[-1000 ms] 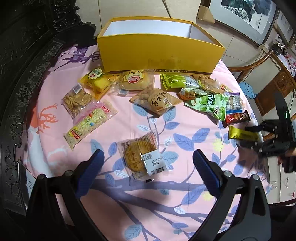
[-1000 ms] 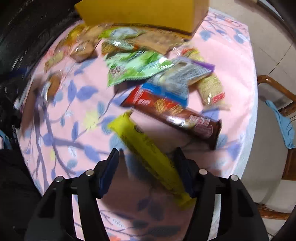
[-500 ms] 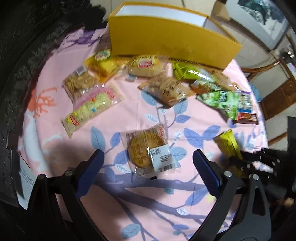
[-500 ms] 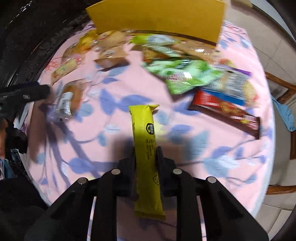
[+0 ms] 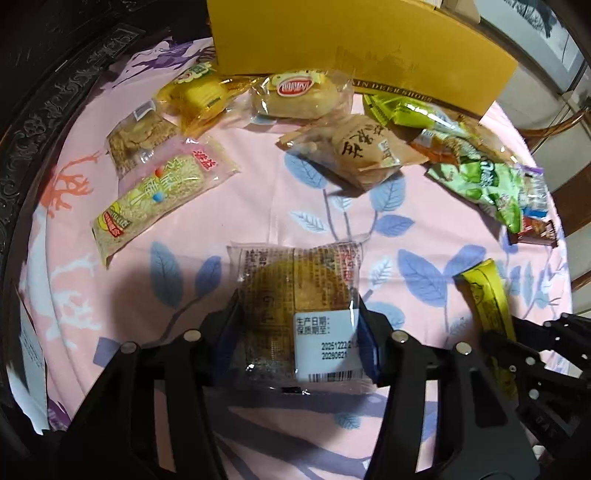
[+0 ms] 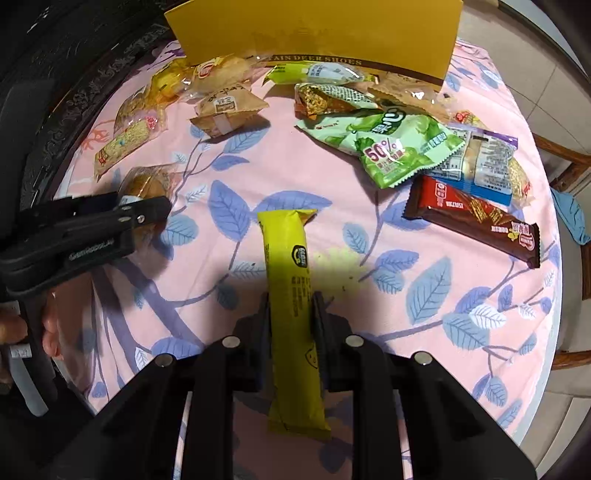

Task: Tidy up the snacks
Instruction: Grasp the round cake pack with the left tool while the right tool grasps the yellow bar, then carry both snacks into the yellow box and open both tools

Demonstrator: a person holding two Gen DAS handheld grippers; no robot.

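Pink tablecloth (image 6: 424, 258) bare through the middle, snacks crowded along the yellow box (image 6: 314, 29) at the far edge. Left gripper (image 5: 299, 332) closing around the clear-wrapped pastry (image 5: 291, 295). Right gripper (image 6: 290, 314) pinching the yellow bar (image 6: 291, 288).

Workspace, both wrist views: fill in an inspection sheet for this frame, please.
Surface: round table under a pink leaf-print cloth.
Job's things: yellow box at the far edge; wrapped snacks spread in front of it.
Clutter: nothing seen beyond the snacks.
Grippers: right gripper shut on the yellow bar; left gripper closing, clear-wrapped round cake between its jaws.
Cables: nothing seen.
Surroundings: dark carved furniture on the left, wooden chair on the right, tiled floor.
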